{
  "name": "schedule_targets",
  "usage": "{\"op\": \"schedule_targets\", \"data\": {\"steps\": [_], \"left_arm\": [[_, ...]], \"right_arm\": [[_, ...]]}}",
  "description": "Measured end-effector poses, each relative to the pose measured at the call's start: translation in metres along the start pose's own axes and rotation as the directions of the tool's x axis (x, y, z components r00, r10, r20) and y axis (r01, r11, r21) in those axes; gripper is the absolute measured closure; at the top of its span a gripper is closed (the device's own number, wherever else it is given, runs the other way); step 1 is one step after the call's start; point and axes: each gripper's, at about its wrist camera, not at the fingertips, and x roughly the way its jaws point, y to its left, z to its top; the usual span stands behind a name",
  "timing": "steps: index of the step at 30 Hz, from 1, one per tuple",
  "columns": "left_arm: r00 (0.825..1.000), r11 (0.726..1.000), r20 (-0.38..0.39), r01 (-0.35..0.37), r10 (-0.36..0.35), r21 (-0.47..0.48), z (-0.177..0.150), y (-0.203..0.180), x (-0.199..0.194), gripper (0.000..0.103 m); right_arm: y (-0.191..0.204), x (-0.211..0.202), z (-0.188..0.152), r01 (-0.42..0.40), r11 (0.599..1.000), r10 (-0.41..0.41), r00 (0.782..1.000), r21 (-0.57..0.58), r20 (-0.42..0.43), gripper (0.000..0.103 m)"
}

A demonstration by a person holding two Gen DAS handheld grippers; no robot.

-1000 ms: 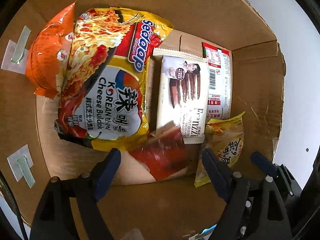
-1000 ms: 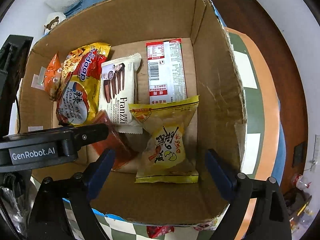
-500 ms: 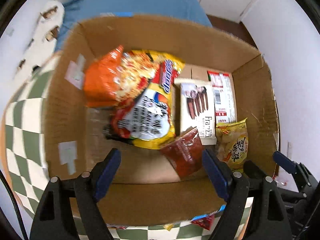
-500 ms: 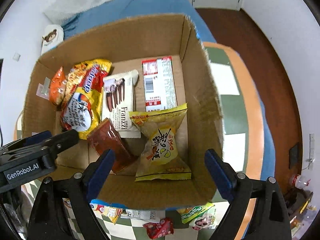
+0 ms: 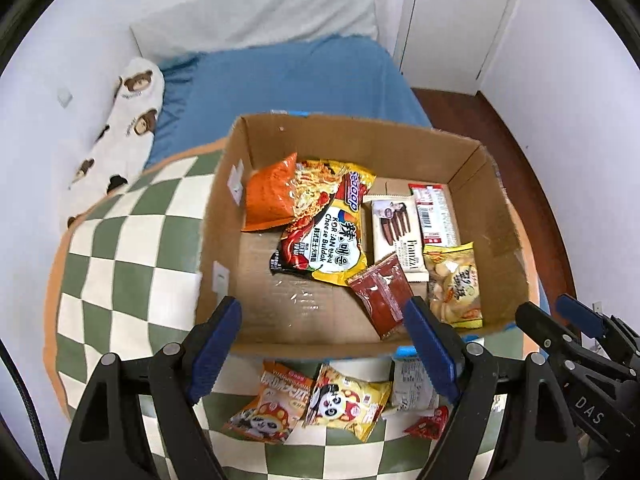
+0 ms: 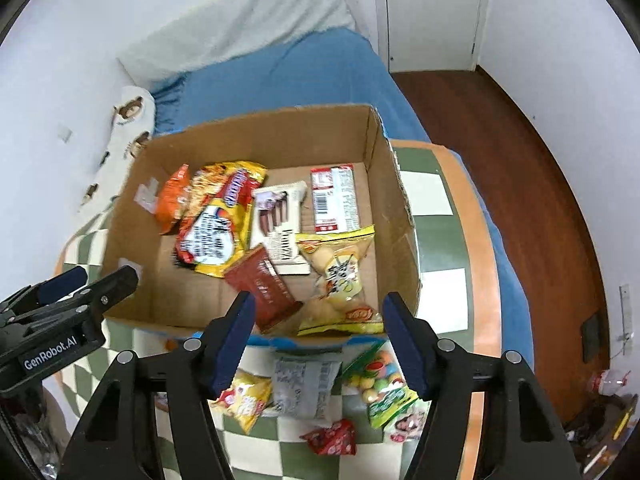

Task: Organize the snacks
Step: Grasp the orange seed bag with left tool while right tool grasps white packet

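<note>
A cardboard box (image 5: 500,216) (image 6: 392,184) on a checkered cloth holds several snacks: an orange bag (image 5: 268,196), a yellow noodle pack (image 5: 328,236), a white Franzzi pack (image 5: 396,232), a red-and-white box (image 5: 436,212), a dark red packet (image 5: 380,296) and a yellow cracker bag (image 5: 452,288). Loose snacks lie in front of the box: panda packs (image 5: 348,400), a grey packet (image 6: 304,388), a candy bag (image 6: 388,392) and a small red packet (image 6: 332,438). My left gripper (image 5: 324,344) and right gripper (image 6: 316,336) are open and empty, raised above the box's near edge.
The checkered cloth (image 5: 132,264) covers a round table with an orange rim (image 6: 480,264). A blue bed (image 5: 288,80) with a bear-print pillow (image 5: 128,120) lies behind. A white door (image 6: 432,12) and brown wooden floor (image 6: 520,168) are at the right.
Both grippers have pulled up and back out of the box, still open and empty. The loose snacks in front of the box and the room have come into view.
</note>
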Motion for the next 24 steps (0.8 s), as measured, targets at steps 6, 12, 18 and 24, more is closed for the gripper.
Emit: {"op": "schedule_targets", "data": {"steps": [6,12,18,24], "left_arm": [[0.998,1.0,0.061,0.005,-0.005,0.008,-0.02,-0.005,-0.028,0.02],[0.999,0.999,0.039,-0.001,0.003,-0.051,-0.049,0.011,-0.035,0.02],[0.993,0.984,-0.121,-0.026,0.004,-0.177,-0.09,0.046,0.008,0.02],[0.966,0.963,-0.256,-0.083,0.014,-0.258,-0.125,0.074,0.062,0.02]], "right_arm": [[0.006,-0.032,-0.018,-0.049,0.999,0.049,0.997,0.002,0.052,0.035],[0.002,-0.05,-0.041,-0.105,0.994,0.104,0.993,0.013,0.051,0.035],[-0.009,0.001,-0.074,-0.149,0.985,0.159,0.98,0.086,-0.118,0.034],[-0.013,0.078,-0.097,-0.158,0.979,0.19,0.941,0.131,-0.279,0.026]]}}
